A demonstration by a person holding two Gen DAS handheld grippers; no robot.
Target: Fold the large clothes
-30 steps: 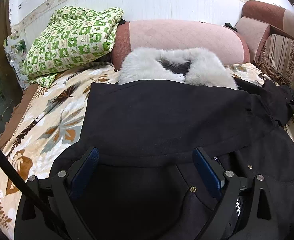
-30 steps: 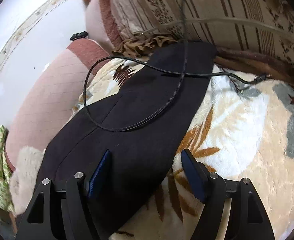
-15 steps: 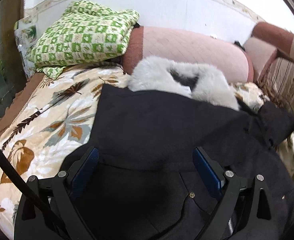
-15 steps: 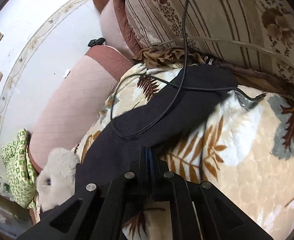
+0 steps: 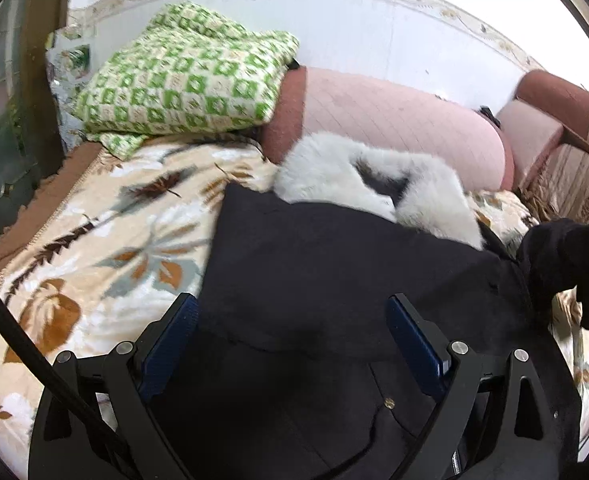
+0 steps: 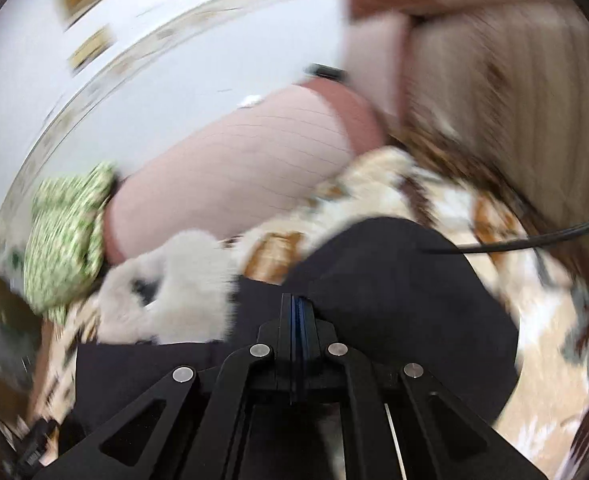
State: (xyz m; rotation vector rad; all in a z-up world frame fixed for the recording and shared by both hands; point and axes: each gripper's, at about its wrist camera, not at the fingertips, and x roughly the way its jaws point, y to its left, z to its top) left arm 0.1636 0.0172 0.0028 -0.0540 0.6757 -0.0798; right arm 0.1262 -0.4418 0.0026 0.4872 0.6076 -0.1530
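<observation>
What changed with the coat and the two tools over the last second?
The right tool, open a second ago, has shut on the black coat's sleeve and is swinging it in toward the fur collar; the left view shows that sleeve raised. The left tool stays open over the coat body, which still lies on the leaf-print blanket.

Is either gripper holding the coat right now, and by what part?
The right gripper is shut on the coat's sleeve, apparently at its edge. The left gripper is open over the coat, holding nothing.
</observation>
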